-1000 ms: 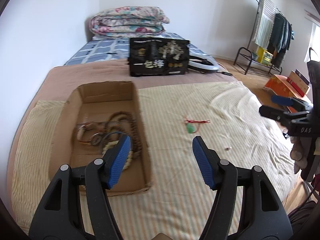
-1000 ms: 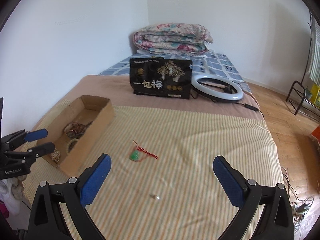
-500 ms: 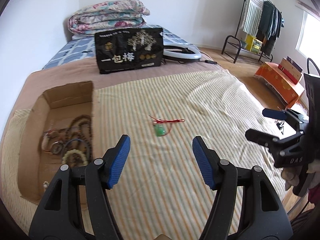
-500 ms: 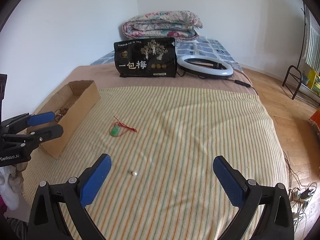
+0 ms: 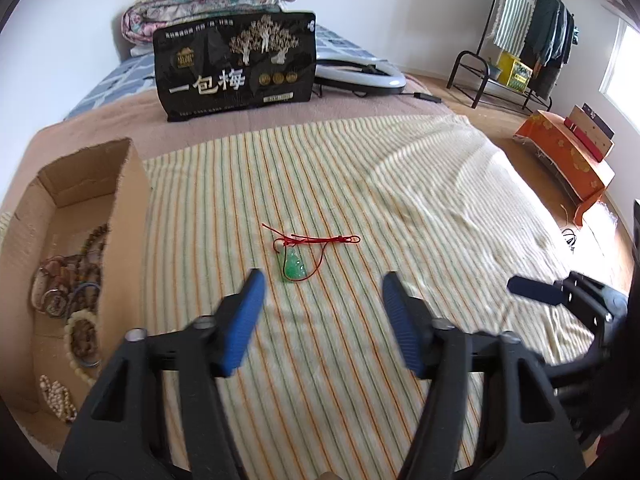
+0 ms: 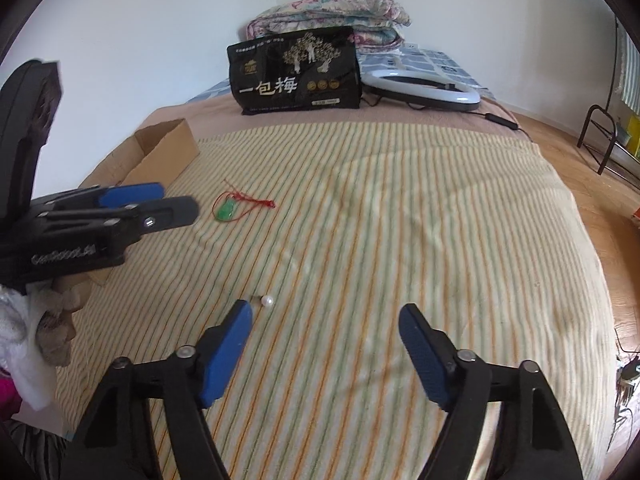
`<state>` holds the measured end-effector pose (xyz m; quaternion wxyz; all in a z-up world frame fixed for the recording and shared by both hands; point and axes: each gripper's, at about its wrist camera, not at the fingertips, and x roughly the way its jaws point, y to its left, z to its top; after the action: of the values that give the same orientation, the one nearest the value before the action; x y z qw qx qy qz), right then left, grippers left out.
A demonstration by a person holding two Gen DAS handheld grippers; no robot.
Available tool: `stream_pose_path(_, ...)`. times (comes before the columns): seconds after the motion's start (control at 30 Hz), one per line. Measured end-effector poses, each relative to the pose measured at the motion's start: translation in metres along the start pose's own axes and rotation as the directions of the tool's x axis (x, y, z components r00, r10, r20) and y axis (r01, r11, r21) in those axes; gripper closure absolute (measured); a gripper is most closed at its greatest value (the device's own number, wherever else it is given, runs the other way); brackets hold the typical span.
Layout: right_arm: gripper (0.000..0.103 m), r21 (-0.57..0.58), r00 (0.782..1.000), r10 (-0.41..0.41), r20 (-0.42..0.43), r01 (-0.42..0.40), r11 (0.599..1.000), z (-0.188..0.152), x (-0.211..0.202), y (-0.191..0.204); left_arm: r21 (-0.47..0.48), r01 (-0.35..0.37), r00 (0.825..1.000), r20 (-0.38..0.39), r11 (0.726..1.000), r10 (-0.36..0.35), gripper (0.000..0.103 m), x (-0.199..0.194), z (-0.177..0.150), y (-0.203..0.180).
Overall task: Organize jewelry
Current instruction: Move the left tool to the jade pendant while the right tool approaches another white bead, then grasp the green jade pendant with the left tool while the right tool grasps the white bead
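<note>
Jade pendant [image 5: 294, 267] on red cord lies on the striped bed [image 5: 400, 208], just ahead of my left tool [image 5: 322, 294], jaws closing on nothing. Pearl [image 6: 267, 301] sits beside my right tool [image 6: 324, 322], also closing, empty. Box [image 5: 80, 208] holds beads.

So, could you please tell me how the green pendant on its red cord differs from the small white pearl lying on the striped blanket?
The green pendant on its red cord is flat, carved and strung; the small white pearl is round, plain and far smaller, with no cord visible. The pendant lies nearer the cardboard box, ahead of the left gripper; the pearl sits by the right gripper. Both rest loose on the striped blanket, ungripped.
</note>
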<state>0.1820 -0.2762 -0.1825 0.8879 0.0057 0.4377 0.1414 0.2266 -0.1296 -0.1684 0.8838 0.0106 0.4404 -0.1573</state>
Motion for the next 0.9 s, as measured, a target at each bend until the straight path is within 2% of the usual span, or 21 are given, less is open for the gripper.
stream_pose_path(0.13, 0.043, -0.030, 0.999, 0.036, -0.019, -0.037, 0.999, -0.002, 0.011, 0.009, -0.011, -0.003, 1.000, -0.028, 1.000, 0.003, 0.051, 0.019, 0.001, 0.003)
stream_pose_path(0.23, 0.049, -0.059, 0.998, 0.057, -0.035, -0.059, 0.997, -0.002, 0.019, 0.019, -0.025, -0.008, 0.999, -0.046, 1.000, 0.006, 0.051, 0.031, 0.002, 0.007)
stream_pose_path(0.33, 0.058, -0.086, 0.997, 0.054, -0.051, -0.058, 0.995, -0.001, 0.027, 0.027, -0.046, -0.009, 0.998, -0.061, 0.999, 0.006, 0.058, 0.040, 0.003, 0.011)
stream_pose_path(0.53, 0.064, -0.081, 0.996, 0.067, -0.065, -0.072, 0.994, -0.001, 0.038, 0.031, -0.079, -0.016, 0.997, -0.076, 0.997, 0.010, 0.059, 0.055, 0.006, 0.021)
stream_pose_path(0.6, 0.065, -0.082, 0.995, 0.067, -0.067, -0.072, 0.994, -0.001, 0.040, 0.032, -0.089, -0.019, 0.997, -0.080, 0.996, 0.012, 0.066, 0.059, 0.007, 0.024)
stream_pose_path(0.7, 0.067, -0.086, 0.996, 0.061, -0.069, -0.067, 0.994, -0.001, 0.042, 0.033, -0.088, -0.024, 0.997, -0.074, 0.996, 0.017, 0.068, 0.063, 0.009, 0.026)
stream_pose_path(0.77, 0.069, -0.083, 0.996, 0.061, -0.069, -0.066, 0.994, 0.000, 0.044, 0.033, -0.077, -0.038, 0.997, -0.070, 0.996, 0.033, 0.078, 0.065, 0.009, 0.025)
stream_pose_path(0.9, 0.076, -0.085, 0.996, 0.060, -0.073, -0.066, 0.994, 0.001, 0.046, 0.034, -0.071, -0.049, 0.997, -0.059, 0.996, 0.045, 0.088, 0.065, 0.008, 0.026)
